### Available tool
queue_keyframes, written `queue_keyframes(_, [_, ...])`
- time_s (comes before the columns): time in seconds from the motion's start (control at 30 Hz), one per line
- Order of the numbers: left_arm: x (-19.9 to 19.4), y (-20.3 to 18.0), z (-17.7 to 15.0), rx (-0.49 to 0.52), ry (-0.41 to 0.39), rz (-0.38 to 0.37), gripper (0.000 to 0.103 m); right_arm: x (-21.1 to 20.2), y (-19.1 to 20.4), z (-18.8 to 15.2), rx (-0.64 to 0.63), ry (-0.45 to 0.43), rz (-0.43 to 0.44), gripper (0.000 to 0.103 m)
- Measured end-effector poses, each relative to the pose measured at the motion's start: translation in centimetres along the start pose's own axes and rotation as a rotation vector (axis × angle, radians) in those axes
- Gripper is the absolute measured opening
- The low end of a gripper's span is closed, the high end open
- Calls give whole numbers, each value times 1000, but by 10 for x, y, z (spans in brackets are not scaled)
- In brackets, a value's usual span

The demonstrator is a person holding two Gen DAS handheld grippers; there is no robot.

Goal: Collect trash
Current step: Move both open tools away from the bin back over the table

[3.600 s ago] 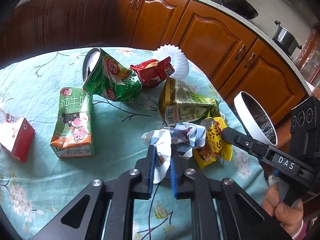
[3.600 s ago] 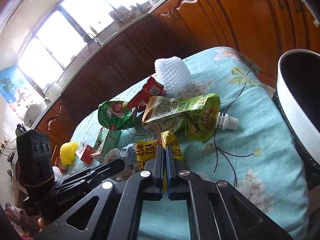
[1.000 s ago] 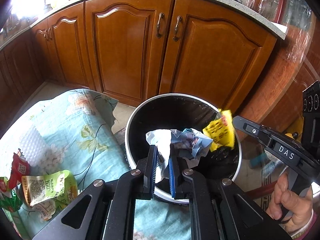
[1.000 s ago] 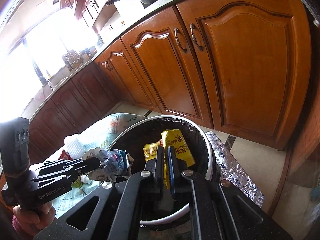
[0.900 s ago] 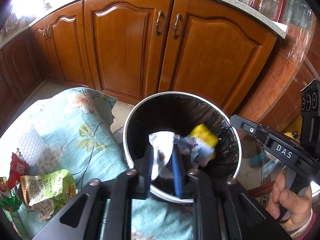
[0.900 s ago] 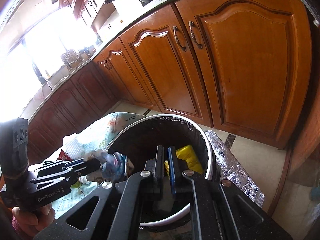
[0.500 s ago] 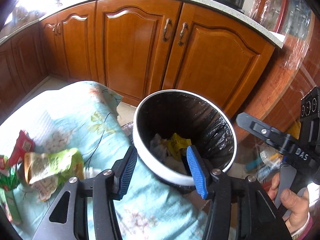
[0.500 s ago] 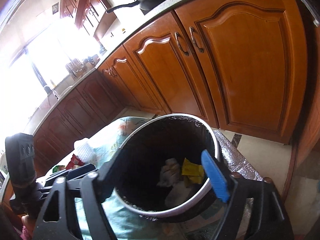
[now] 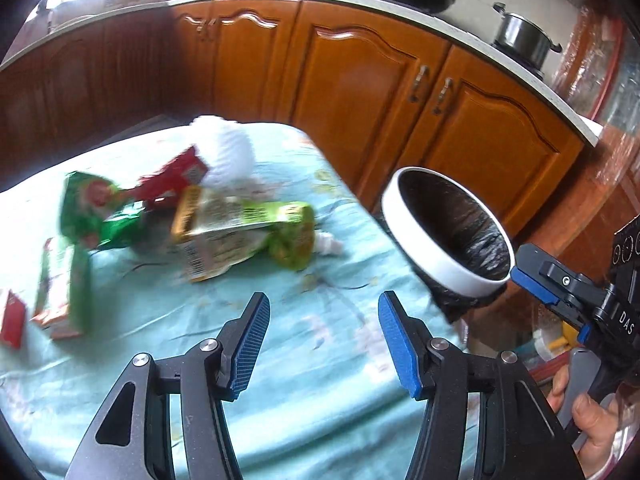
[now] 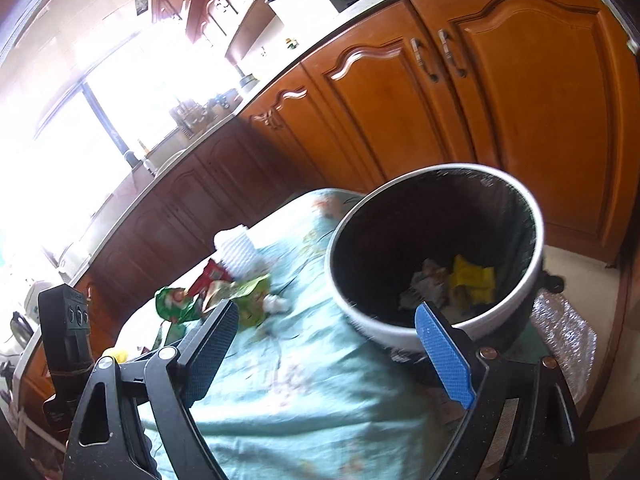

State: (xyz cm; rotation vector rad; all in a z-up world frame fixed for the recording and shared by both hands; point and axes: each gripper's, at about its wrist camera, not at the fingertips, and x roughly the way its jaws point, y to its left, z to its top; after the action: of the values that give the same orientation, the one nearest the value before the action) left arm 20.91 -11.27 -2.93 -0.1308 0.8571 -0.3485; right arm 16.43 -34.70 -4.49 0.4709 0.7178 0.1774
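My left gripper [image 9: 324, 312] is open and empty above the teal tablecloth [image 9: 320, 380]. My right gripper [image 10: 324, 320] is open and empty, just in front of the white-rimmed trash bin [image 10: 384, 328]. The bin also shows in the left wrist view [image 9: 416, 244], beside the table's right edge. In the bin lie a yellow wrapper [image 10: 472, 280] and crumpled paper [image 10: 428, 284]. On the table lie a green drink pouch [image 9: 240, 232], a green bag [image 9: 100, 212], a red wrapper [image 9: 172, 180], a white foam net [image 9: 228, 152] and a milk carton [image 9: 60, 284].
Wooden kitchen cabinets [image 9: 360, 80] stand behind the table and bin. A red box [image 9: 10, 320] lies at the table's left edge. The right gripper's body [image 9: 580, 304] and the hand that holds it sit at the right of the left wrist view.
Both grippers let go of the crumpled paper and yellow wrapper into the bin and opened wide. They have since swung back left toward the table.
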Motion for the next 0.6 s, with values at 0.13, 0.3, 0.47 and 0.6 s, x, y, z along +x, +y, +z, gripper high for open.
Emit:
queue_keyframes(0.13, [-26,24,-13,-38,-16,35,56,11,27,-13,-31,40,33,91])
queue_keyframes(0.3, [-56,62,-26,-121,-34,76,56,23,57,-28,-67,84,69,91])
queue_keyframes(0.47, [-85,100,-41,-212,-59,132,56,35,83,-40,-98,123,107,91])
queue_keyframes(0.6, [-104,133,-49,-296,-78,185,57,46,102,-47,-123,148,131,91])
